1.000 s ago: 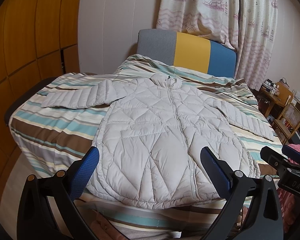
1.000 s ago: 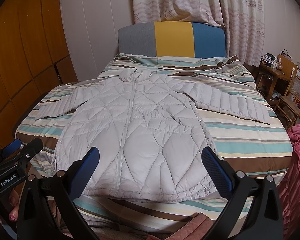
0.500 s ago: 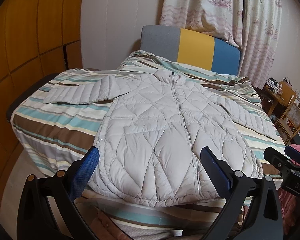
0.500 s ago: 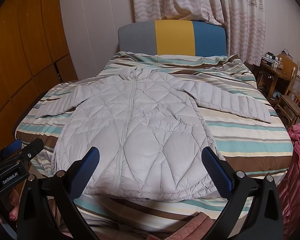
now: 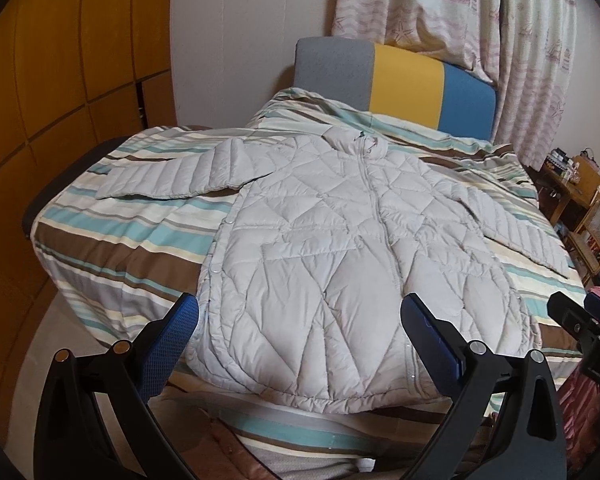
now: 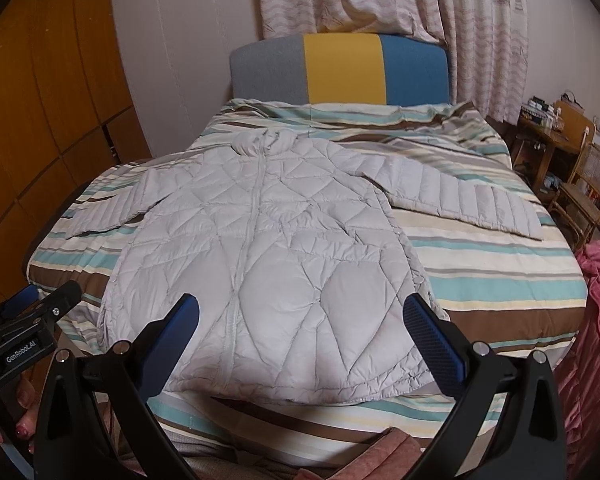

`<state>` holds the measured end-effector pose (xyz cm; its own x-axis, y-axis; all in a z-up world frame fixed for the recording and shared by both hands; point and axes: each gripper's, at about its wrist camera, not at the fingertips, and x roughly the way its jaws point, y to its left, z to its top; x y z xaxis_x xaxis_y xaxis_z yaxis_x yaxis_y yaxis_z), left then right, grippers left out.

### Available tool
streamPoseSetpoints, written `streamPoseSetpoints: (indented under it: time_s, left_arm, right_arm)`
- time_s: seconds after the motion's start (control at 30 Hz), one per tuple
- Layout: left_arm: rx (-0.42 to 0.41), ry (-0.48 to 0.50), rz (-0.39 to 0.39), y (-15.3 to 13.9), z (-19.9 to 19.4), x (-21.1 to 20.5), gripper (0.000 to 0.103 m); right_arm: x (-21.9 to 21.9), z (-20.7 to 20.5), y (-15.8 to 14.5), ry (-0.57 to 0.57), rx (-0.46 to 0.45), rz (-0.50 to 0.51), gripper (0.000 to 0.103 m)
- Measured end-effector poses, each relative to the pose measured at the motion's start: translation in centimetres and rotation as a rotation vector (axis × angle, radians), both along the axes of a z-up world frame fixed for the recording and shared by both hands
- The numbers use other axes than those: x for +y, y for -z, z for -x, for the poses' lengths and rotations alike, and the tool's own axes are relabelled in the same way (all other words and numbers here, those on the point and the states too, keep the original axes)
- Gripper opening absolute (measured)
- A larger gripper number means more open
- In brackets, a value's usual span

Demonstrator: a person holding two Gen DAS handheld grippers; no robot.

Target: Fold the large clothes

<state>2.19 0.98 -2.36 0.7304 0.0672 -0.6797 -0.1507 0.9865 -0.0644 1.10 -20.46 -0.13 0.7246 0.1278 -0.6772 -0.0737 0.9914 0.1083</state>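
Note:
A pale grey quilted puffer jacket (image 5: 332, 248) lies flat and zipped on the striped bed (image 5: 112, 248), collar toward the headboard, both sleeves spread out to the sides. It also shows in the right wrist view (image 6: 268, 264). My left gripper (image 5: 300, 328) is open and empty, held above the jacket's hem near the foot of the bed. My right gripper (image 6: 300, 328) is open and empty, also above the hem. Neither touches the jacket.
A grey, yellow and blue headboard (image 6: 340, 68) stands at the far end under patterned curtains (image 5: 460, 12). Wooden panels (image 5: 60, 80) line the left wall. A wooden chair (image 6: 588, 184) and a side table (image 6: 540, 120) stand right of the bed. A pink blanket (image 6: 596, 320) hangs at the right.
Both grippers have drifted slightly, shifting the view of the bed a little. The jacket has not moved and both grippers stay open.

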Motion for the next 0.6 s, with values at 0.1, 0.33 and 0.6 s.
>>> streamPoseSetpoints:
  time_s: [0.1, 0.33, 0.6]
  left_arm:
    - [0.027, -0.026, -0.009, 0.5, -1.1, 0.5, 0.100]
    - [0.102, -0.096, -0.040, 2.8, -4.5, 1.8, 0.100]
    - [0.186, -0.161, -0.093, 5.6, -9.5, 3.0, 0.100]
  right_arm:
    - [-0.6, -1.4, 0.6, 0.023, 0.023, 0.006, 0.101]
    - [-3.0, -5.4, 2.7, 0.101, 0.053, 0.058, 0.101]
    - [-8.1, -11.2, 4.8, 0.128, -0.023, 0.031, 0.101]
